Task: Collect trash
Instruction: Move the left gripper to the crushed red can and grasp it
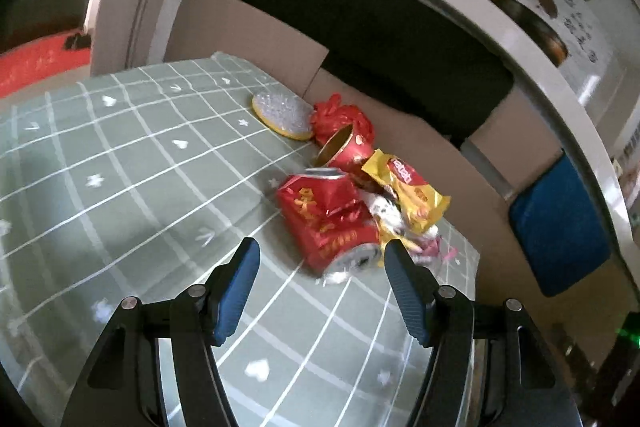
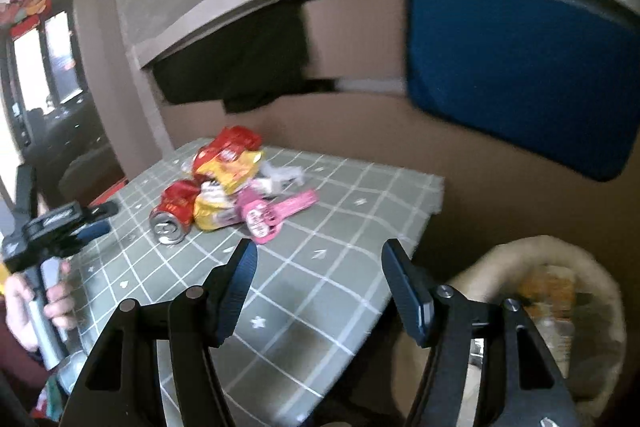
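Trash is heaped at the far edge of the checked tablecloth (image 1: 120, 155), toward one o'clock in the left wrist view. Largest is a crushed red can (image 1: 326, 223), its far end hidden under yellow wrappers (image 1: 412, 195); a pink wrapper (image 2: 276, 213) is blurred. At five o'clock in the right view a pale bag (image 2: 600, 287) is cut off. The left gripper (image 1: 320, 251) is held wide open above the cloth, nothing between its fingers; the right gripper (image 2: 318, 253) likewise.

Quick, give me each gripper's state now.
Left gripper: open, holding nothing; crushed red can lies just ahead.
Right gripper: open, holding nothing.
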A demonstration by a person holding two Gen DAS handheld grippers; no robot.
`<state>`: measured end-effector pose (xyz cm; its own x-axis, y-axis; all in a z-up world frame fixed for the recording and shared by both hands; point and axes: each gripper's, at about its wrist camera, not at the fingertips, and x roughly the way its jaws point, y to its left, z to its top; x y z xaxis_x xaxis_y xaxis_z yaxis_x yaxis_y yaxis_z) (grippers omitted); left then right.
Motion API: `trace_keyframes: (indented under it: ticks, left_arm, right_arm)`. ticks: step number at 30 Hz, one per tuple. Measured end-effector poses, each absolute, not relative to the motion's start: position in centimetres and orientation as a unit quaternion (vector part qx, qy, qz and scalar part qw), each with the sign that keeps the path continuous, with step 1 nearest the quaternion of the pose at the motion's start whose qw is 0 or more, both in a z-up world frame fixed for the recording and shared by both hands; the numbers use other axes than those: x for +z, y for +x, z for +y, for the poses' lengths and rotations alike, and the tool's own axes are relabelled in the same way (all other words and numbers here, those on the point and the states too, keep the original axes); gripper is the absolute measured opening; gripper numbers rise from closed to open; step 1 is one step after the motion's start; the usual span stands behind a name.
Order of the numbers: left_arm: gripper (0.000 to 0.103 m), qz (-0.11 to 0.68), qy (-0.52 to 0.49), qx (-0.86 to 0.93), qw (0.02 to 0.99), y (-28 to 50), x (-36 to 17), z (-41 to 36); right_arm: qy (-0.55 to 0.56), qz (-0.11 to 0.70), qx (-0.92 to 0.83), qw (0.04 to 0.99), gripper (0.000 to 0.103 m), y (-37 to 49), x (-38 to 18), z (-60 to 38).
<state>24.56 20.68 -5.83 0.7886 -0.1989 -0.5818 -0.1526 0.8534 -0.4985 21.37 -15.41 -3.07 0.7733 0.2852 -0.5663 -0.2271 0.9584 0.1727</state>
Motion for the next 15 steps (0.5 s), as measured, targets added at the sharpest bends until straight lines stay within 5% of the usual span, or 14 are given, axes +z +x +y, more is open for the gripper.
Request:
trace_keyframes:
  ticks: [15]
  left_arm:
    - [0.065, 0.4, -0.337, 0.009, 0.852, 31.5, -10.6, 20.3]
  right_arm:
    - [0.064, 0.345, 0.159, 0.923, 0.062, 25.0, -6.8, -13.8]
